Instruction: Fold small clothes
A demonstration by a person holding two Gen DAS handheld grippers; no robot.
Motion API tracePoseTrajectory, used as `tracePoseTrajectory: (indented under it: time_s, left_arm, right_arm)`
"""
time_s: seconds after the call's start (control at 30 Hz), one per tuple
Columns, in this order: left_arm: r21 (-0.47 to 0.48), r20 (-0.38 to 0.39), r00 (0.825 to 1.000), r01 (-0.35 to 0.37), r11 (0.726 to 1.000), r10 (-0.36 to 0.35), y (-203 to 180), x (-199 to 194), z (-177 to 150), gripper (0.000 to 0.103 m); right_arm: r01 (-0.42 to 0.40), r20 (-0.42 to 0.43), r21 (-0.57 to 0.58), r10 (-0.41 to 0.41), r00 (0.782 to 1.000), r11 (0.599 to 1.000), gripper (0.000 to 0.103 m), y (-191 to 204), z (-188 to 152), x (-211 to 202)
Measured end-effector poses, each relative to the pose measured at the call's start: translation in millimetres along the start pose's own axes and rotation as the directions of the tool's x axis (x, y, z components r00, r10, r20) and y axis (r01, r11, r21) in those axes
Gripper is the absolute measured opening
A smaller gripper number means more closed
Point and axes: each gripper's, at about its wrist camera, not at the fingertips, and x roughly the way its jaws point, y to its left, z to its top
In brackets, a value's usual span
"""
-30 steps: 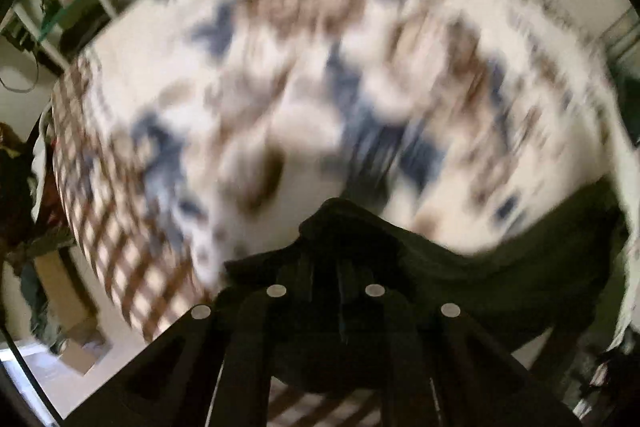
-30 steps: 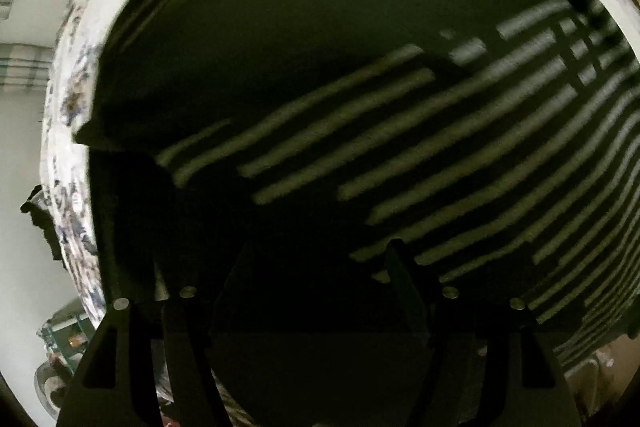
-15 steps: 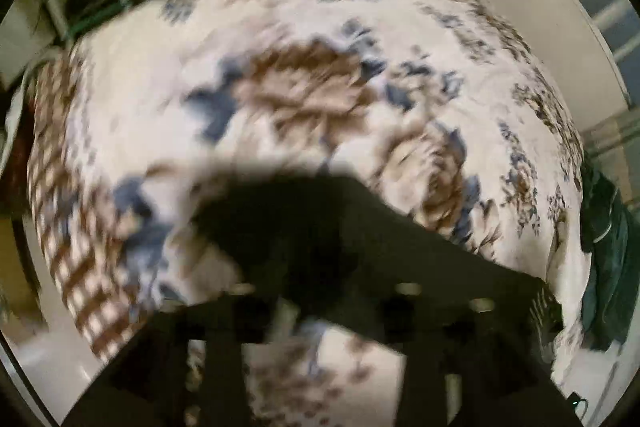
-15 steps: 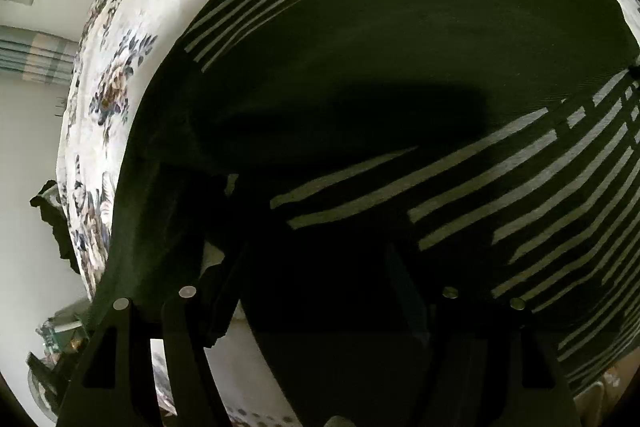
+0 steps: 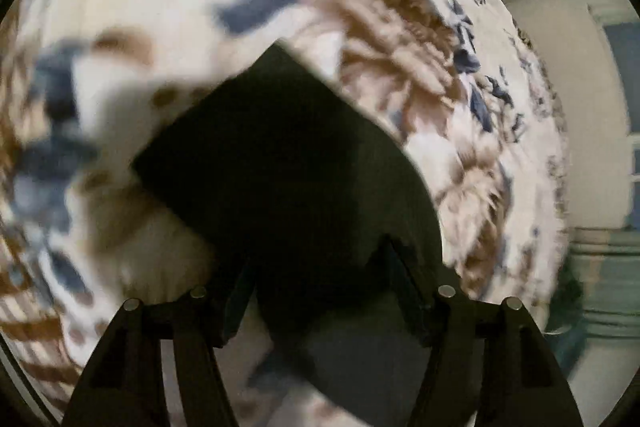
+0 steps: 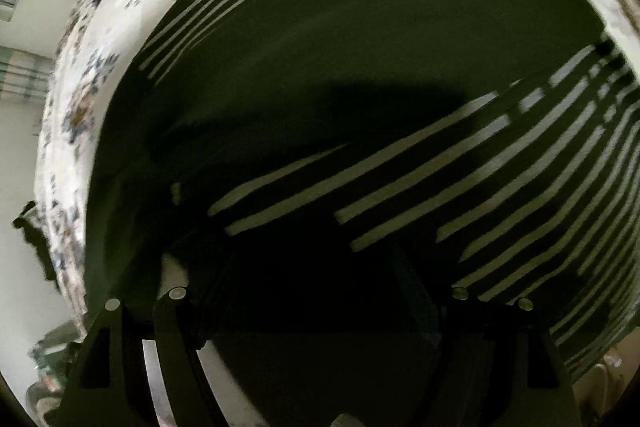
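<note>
Left gripper spread wide over dark garment on floral bedspread; right gripper likewise parted above striped fabric.

We see a bed covered in a white sheet with brown and blue flowers, blurred in the left view. On it lies a dark garment with pale stripes. In the right view it spreads ahead of the fingers and fills most of the frame, stripes running off to the right, sheet showing along the left and upper right edges. In the left view a plain dark part lies between and ahead of the fingers.
</note>
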Motion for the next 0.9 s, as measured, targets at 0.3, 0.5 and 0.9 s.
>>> tracePoseTrajectory:
  time_s: [0.3, 0.5, 0.9]
  left_arm:
    - [0.388, 0.228, 0.973, -0.125, 0.913, 0.037, -126, -49, -16, 0.009]
    - [0.629, 0.214, 0.966, -0.024, 0.777, -0.144, -249, -85, -81, 0.008]
    - [0.908, -0.232, 0.960, 0.272, 0.319, -0.158, -438, -9, -458, 0.008]
  right_arm:
    - [0.133, 0.093, 0.021, -0.135, 0.987, 0.991, 0.092, -30, 33, -27]
    - [0.038, 0.109, 0.134, -0.053, 0.993, 0.990, 0.092, -88, 66, -54]
    - [-0.009, 0.118, 0.292, -0.027, 0.993, 0.956, 0.092, -259, 126, -96]
